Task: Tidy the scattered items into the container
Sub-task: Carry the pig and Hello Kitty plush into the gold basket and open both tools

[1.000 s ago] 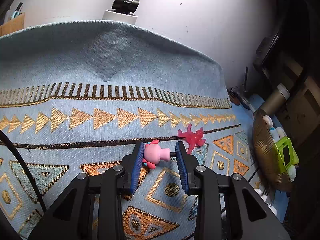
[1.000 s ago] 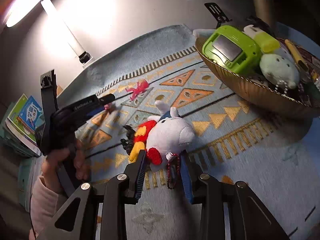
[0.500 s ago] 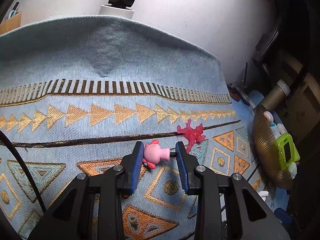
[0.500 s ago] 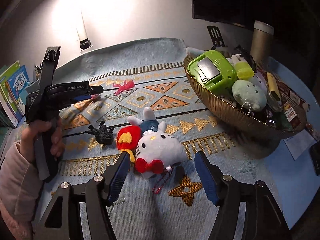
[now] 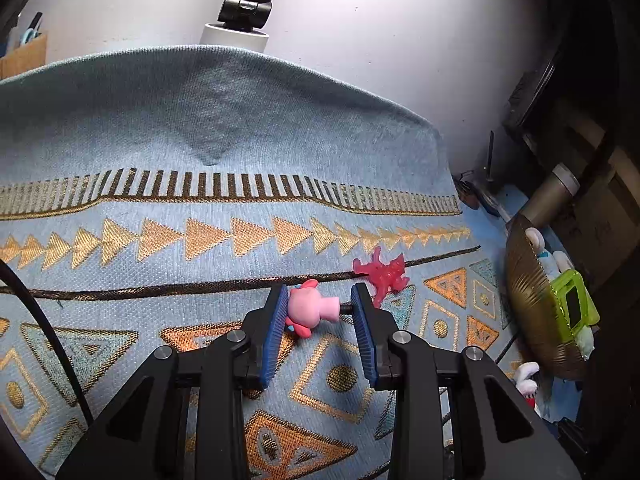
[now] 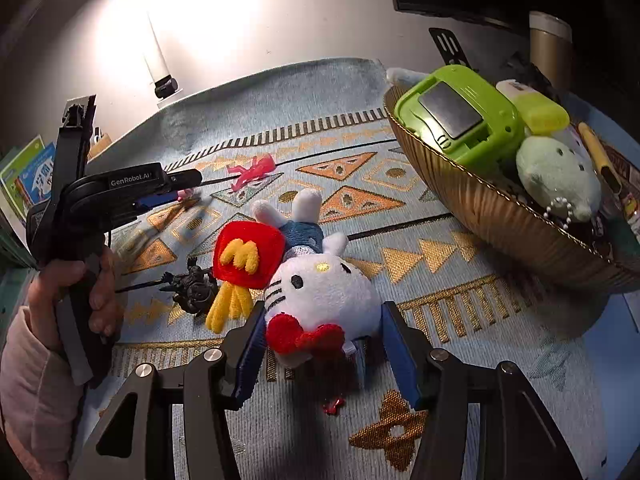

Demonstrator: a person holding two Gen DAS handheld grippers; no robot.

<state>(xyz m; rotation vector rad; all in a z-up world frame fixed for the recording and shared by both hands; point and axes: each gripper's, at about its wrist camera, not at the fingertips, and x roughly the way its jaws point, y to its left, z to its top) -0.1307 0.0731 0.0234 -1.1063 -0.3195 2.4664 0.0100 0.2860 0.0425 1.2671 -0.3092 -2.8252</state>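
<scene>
The left gripper (image 5: 320,312) grips the pink toy (image 5: 310,312) to carry it to the bowl (image 6: 500,220), while the right gripper (image 6: 324,344) sits open around the plush cat (image 6: 324,292), ready to grab.

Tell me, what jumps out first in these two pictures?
A white cat plush with a red bow lies on the patterned blue cloth, between the open fingers of the right gripper. To the right, a gold bowl is heaped with toys. In the other view the left gripper grips a small pink figure.
</scene>
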